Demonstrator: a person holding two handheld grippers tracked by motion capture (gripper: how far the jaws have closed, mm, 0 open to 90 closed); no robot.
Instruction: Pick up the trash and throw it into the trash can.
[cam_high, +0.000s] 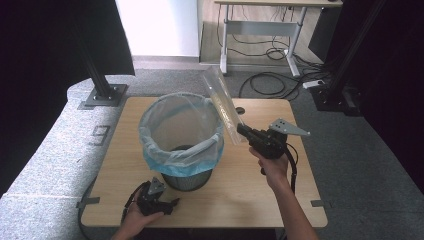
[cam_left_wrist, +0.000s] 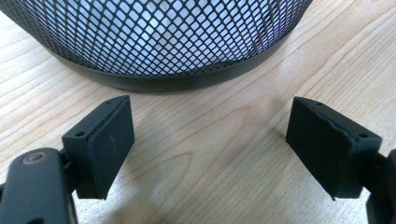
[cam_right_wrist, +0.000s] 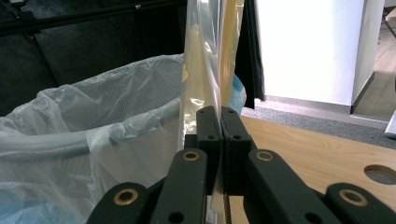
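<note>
The right hand-held gripper (cam_high: 245, 131) has its 2 jaws clamped on the lower end of a long, flat clear plastic packet (cam_high: 222, 102). The packet is held in the air, beside and partly over the right rim of the mesh wastebasket (cam_high: 187, 177), which stands mid-table and carries a pale blue bin liner (cam_high: 170, 150). The left hand-held gripper (cam_left_wrist: 208, 140) rests low on the table (cam_high: 250, 185) just in front of the basket base, jaws spread wide and holding nothing.

The step in hand appears to be dropping the packet into the basket. To do it well, carry the gripped end further over the opening, tip the free end down inside the liner, then release; releasing now risks the packet catching on the rim.

The packet's long axis runs from the jaws upward and away from the person, leaning left; its free end points up.
</note>
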